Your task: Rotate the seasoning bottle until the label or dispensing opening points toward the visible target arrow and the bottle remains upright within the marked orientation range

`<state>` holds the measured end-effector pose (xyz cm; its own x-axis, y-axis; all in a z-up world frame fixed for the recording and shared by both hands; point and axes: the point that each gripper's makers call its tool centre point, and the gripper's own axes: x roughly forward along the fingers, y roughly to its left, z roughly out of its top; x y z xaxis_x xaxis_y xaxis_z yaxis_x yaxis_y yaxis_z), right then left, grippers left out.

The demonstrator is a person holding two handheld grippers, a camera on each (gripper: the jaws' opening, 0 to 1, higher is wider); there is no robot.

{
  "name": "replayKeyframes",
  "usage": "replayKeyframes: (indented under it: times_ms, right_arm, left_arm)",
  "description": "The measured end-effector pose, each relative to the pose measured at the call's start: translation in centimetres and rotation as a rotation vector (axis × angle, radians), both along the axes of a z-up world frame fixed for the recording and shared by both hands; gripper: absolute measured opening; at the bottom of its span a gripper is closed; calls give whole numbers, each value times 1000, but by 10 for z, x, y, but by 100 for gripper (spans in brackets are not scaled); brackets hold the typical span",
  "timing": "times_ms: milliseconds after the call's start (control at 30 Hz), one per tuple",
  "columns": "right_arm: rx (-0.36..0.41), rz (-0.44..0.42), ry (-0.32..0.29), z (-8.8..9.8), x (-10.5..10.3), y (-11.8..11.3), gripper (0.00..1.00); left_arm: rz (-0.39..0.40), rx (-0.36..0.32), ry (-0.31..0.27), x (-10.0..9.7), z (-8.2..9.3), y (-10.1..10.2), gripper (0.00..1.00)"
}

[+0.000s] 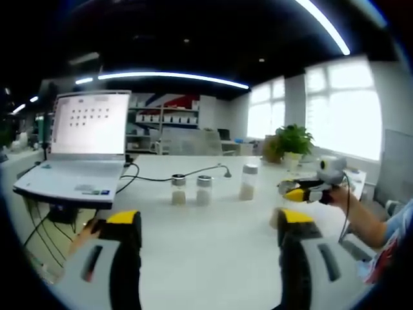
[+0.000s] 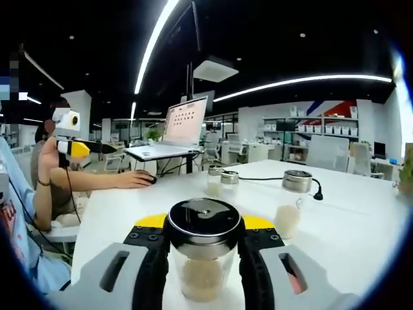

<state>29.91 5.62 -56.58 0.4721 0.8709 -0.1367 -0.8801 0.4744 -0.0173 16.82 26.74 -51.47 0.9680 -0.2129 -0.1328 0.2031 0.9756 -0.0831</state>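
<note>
In the right gripper view, a clear seasoning bottle (image 2: 202, 274) with a black and chrome lid stands upright between my jaws, pale grains inside. My right gripper (image 2: 203, 255) is shut on it, a jaw pressed against each side. I see no label or arrow on it. Three more bottles (image 2: 290, 205) stand farther back on the white table (image 2: 361, 226). In the left gripper view, my left gripper (image 1: 210, 226) hangs open above the table with nothing between its jaws, well short of three bottles (image 1: 204, 190) in a row. The right gripper (image 1: 308, 192) comes in from the right.
An open laptop (image 1: 84, 152) sits at the table's left corner, a black cable (image 1: 193, 173) trailing behind the bottles. A hand (image 2: 137, 179) rests on a mouse near the laptop (image 2: 175, 129). A potted plant (image 1: 293, 141) stands at the far right. Office shelves and windows lie beyond.
</note>
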Motion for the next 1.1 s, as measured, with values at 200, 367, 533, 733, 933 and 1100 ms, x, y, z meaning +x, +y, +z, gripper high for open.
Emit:
replayKeyframes:
  times_ms: [200, 367, 533, 733, 933, 1100]
  right_arm:
    - [9, -65, -6, -1, 1, -1, 40]
    - [17, -115, -11, -1, 2, -1, 40]
    - [22, -162, -16, -1, 4, -2, 40]
    - [27, -203, -21, -1, 5, -4, 40]
    - [27, -227, -23, -2, 4, -3, 40]
    - [29, -262, -18, -2, 3, -5, 40]
  left_arm:
    - [1, 1, 2, 0, -1, 0, 92]
    - [1, -1, 2, 0, 0, 1, 92]
    - [1, 1, 1, 1, 0, 2, 92]
    - [-1, 2, 5, 2, -1, 1, 92]
    - [-4, 5, 5, 1, -1, 0, 92]
    - [-9, 7, 2, 1, 0, -2, 92]
